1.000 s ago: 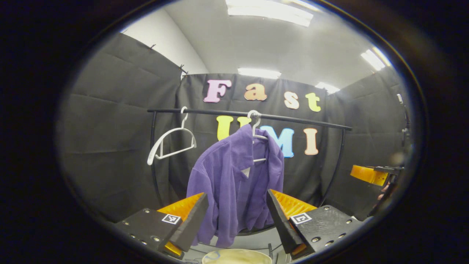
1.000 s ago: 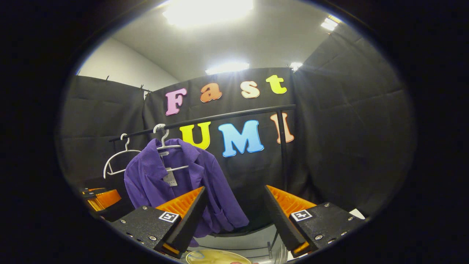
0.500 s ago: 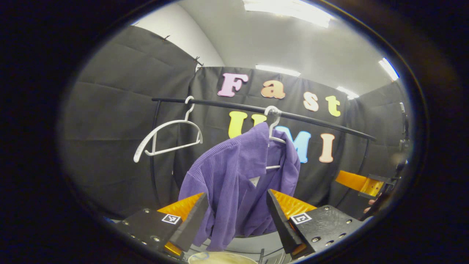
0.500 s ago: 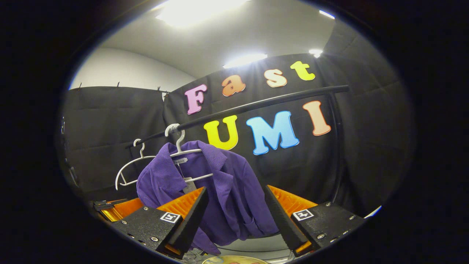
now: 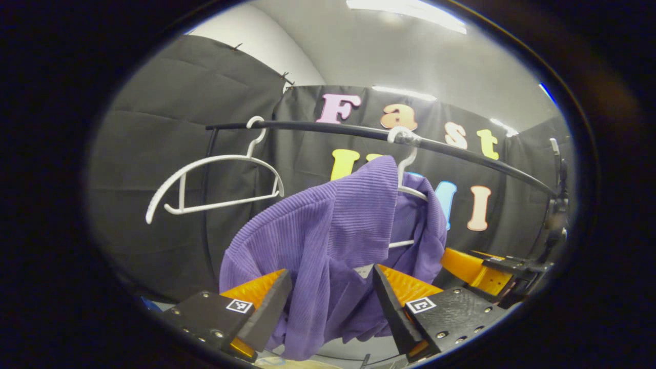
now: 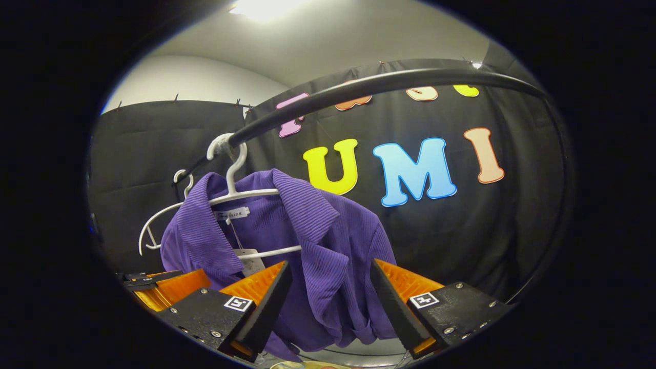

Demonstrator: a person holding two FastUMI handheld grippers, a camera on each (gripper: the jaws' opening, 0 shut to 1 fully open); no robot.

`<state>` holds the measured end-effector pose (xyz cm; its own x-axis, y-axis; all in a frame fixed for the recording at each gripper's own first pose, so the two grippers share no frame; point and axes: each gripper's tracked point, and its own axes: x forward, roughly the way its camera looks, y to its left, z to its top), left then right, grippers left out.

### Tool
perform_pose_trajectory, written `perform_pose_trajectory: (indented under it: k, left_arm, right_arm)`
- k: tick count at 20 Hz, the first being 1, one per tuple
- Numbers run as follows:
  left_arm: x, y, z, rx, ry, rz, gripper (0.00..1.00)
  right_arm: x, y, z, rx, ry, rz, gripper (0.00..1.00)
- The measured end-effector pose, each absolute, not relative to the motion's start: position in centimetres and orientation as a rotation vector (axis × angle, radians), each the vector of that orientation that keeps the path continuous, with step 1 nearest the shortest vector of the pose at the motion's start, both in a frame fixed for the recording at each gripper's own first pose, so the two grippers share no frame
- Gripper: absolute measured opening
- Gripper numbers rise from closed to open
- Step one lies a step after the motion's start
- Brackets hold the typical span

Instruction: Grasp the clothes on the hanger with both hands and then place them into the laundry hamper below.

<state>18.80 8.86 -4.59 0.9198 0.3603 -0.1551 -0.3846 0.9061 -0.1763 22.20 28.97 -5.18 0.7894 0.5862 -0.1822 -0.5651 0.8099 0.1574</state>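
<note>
So far nothing is grasped: the purple shirt (image 5: 333,246) hangs on its hanger (image 6: 241,192) ahead of both wide-open, empty grippers, left gripper (image 5: 332,302) and right gripper (image 6: 330,300); grasping and the hamper remain.

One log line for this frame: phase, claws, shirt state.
phase: reach | left claw: open, shirt between fingers, ungripped | right claw: open, at shirt | shirt: on hanger on rail

A black clothes rail (image 5: 359,132) is seen spanning the booth. Two white hangers are hooked over it: an empty hanger (image 5: 215,177) at 9 o'clock, and a second hanger (image 6: 241,192) carrying a purple shirt (image 6: 318,246).
</note>
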Motion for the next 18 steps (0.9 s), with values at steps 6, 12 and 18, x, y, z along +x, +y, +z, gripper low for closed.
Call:
perform_pose_trajectory:
  k: [6, 12, 18]
  left_arm:
    - [21.9, 10.5, -5.7, -0.154, 0.108, 0.505, 0.92]
    - [22.4, 11.4, -5.8, -0.209, 0.075, 0.541, 0.94]
    - [22.6, 12.6, -6.1, -0.151, 0.073, 0.564, 0.55]
  right_arm:
    - [25.7, 31.0, -7.1, 0.137, 0.248, 0.627, 0.95]
    - [26.1, 31.8, -7.3, 0.107, 0.196, 0.645, 0.94]
    - [28.4, 34.0, -8.0, 0.065, 0.196, 0.737, 0.43]
